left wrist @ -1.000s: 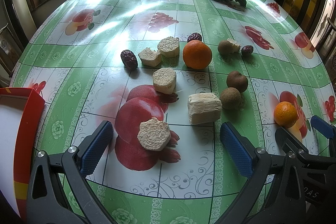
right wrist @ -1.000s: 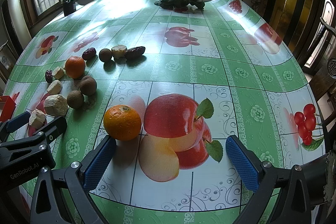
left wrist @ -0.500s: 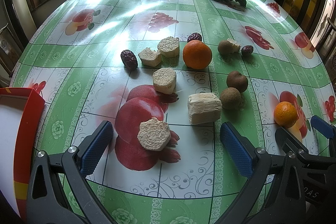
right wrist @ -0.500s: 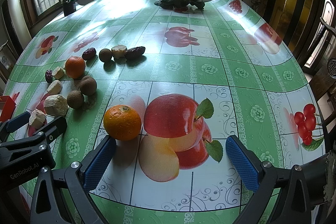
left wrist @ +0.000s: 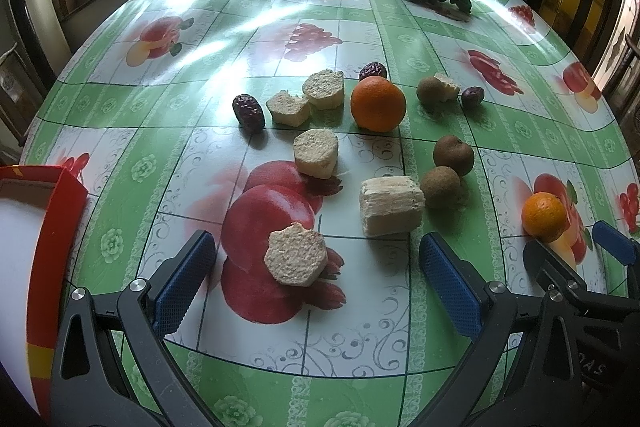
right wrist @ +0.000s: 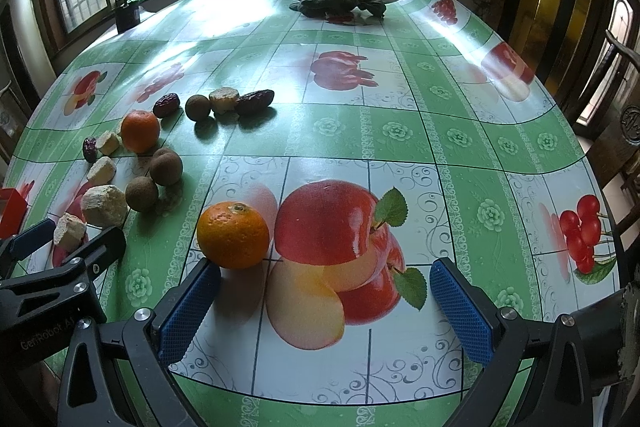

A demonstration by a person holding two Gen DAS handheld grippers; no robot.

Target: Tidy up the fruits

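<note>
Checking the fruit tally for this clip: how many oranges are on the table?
2. The larger orange sits mid-table among the beige blocks and brown fruits; the smaller orange lies apart, just ahead of the right tool's left finger. None looks hidden.

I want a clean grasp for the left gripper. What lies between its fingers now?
One beige hexagonal cake lies between the left gripper's open fingers, nearer the left one, on the tablecloth. Nothing else is there. The left wrist view shows this.
</note>
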